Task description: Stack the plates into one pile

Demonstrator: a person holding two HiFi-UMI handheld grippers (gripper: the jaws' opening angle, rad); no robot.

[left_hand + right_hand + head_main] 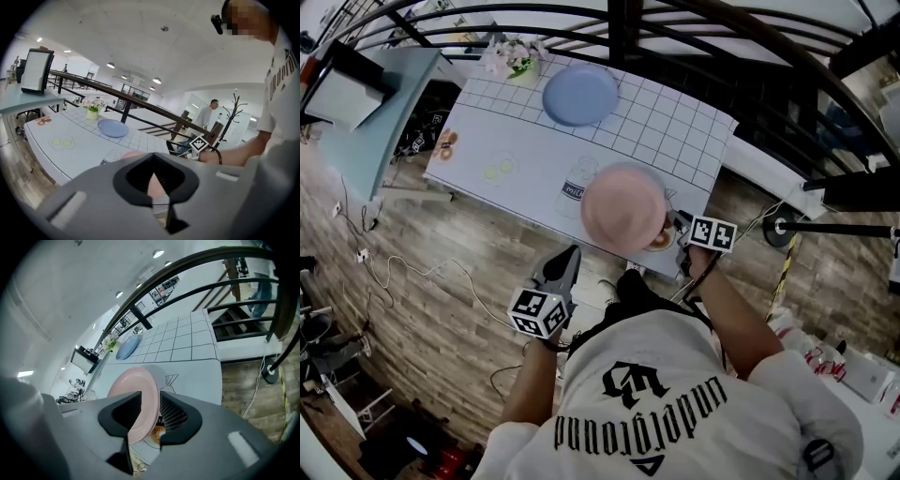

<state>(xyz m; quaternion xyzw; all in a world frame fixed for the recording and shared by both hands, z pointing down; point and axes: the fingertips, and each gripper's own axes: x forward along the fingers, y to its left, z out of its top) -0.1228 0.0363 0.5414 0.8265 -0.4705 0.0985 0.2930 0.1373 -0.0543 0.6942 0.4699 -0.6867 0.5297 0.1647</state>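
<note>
A pink plate [623, 208] lies near the front right corner of the white gridded table [534, 141]. My right gripper [677, 225] is at its right rim. In the right gripper view the plate's rim [140, 390] stands between the open jaws of this gripper [150, 412], and I see no pad pressing on it. A blue plate [579, 95] sits alone at the table's far side, also seen in both gripper views [127, 347] [112, 127]. My left gripper [570, 255] hangs off the table's front edge, shut and empty [153, 180], pointing toward the pink plate [133, 153].
A small flower pot [514, 58] stands at the far left corner beside the blue plate. Flat prints of food and a bottle [572, 187] mark the cloth. A black railing [675, 28] runs behind the table. A side table [366, 112] is at left, and cables lie on the wooden floor.
</note>
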